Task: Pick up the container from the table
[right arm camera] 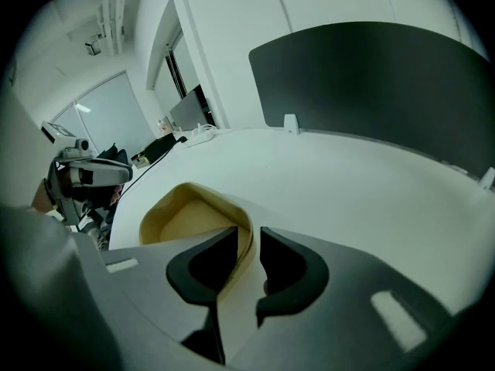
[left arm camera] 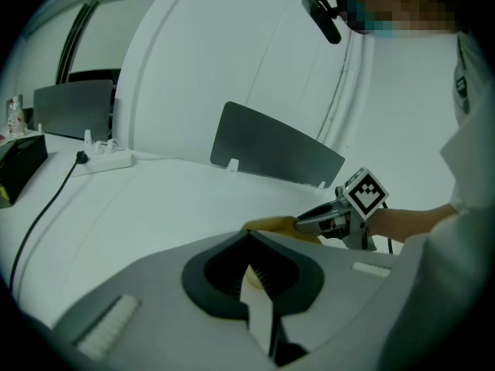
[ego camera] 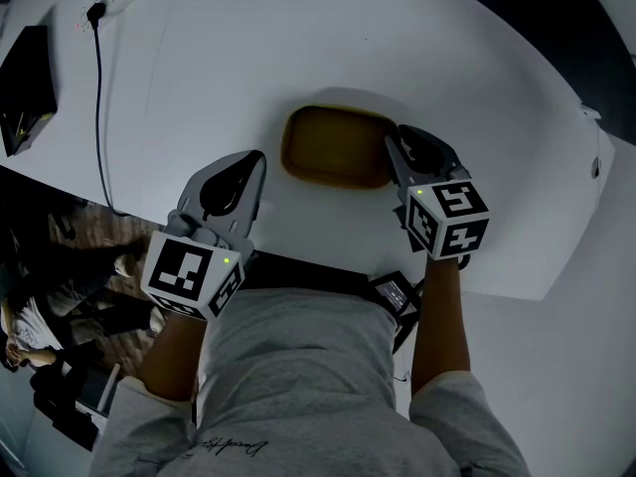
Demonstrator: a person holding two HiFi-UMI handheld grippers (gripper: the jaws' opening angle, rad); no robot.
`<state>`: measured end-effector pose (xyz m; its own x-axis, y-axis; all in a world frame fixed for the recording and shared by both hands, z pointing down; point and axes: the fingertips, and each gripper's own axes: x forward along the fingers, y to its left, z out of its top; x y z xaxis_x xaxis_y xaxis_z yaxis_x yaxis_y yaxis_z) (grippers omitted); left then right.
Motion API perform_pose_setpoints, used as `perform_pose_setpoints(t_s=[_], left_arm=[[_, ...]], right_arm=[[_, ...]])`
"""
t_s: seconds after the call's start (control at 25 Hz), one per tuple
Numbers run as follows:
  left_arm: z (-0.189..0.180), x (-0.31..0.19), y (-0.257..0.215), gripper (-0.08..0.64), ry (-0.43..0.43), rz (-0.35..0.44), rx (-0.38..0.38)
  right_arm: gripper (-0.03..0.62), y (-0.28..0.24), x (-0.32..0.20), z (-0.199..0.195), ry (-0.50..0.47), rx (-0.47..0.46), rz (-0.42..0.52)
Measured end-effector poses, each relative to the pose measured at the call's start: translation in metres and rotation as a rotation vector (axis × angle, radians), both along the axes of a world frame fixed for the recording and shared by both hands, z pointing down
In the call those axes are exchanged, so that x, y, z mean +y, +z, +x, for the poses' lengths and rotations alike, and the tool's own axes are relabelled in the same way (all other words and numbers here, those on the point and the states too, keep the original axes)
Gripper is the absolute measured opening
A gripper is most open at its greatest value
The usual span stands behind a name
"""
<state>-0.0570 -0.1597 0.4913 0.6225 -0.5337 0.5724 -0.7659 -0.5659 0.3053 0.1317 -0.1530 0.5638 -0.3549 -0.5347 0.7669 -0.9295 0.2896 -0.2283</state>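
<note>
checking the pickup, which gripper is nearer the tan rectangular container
Right. The right gripper has its jaws apart astride the right rim of the tan rectangular container; the left gripper sits off its left side, not touching.

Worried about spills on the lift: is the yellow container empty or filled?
Empty. The container stands upright and open-topped, and both the head view and the right gripper view show only its bare yellow floor.
</note>
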Motion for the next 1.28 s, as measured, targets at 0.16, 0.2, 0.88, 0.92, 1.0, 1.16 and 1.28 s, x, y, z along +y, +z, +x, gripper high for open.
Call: perform_pose_setpoints(t_s=[0.16, 0.2, 0.88, 0.92, 1.0, 1.16, 1.28], left_arm=[[-0.0009, -0.0002, 0.0012, 0.000, -0.003, -0.001, -0.002], [-0.0011, -0.0004, 0.0013, 0.000, -0.004, -0.001, -0.001], [-0.0043, -0.0004, 0.0035, 0.000, -0.014, -0.006, 0.002], [-0.0038, -0.0007, 0.0028, 0.000, -0.016, -0.008, 0.003], [-0.0033, -0.0007, 0.0017, 0.000, -0.018, -0.006, 0.003], [-0.0038, 0.0001, 0.0011, 0.000, -0.019, -0.001, 0.005], [-0.0044, 0.0012, -0.0009, 0.000, -0.019, 0.003, 0.005]], right_arm=[[0.077, 0.0022, -0.0002, -0.0001, 0.003, 0.006, -0.015], [0.066, 0.0026, -0.0007, 0.0003, 0.006, 0.012, -0.017], [0.029, 0.0036, -0.0033, 0.0059, 0.038, 0.046, -0.031], [0.029, 0.0035, -0.0031, 0.0066, 0.038, 0.048, -0.031], [0.029, 0.0025, -0.0025, 0.0082, 0.039, 0.049, -0.031], [0.029, 0.0007, -0.0016, 0.0094, 0.045, 0.050, -0.028], [0.029, -0.0017, -0.0005, 0.0098, 0.050, 0.050, -0.025]])
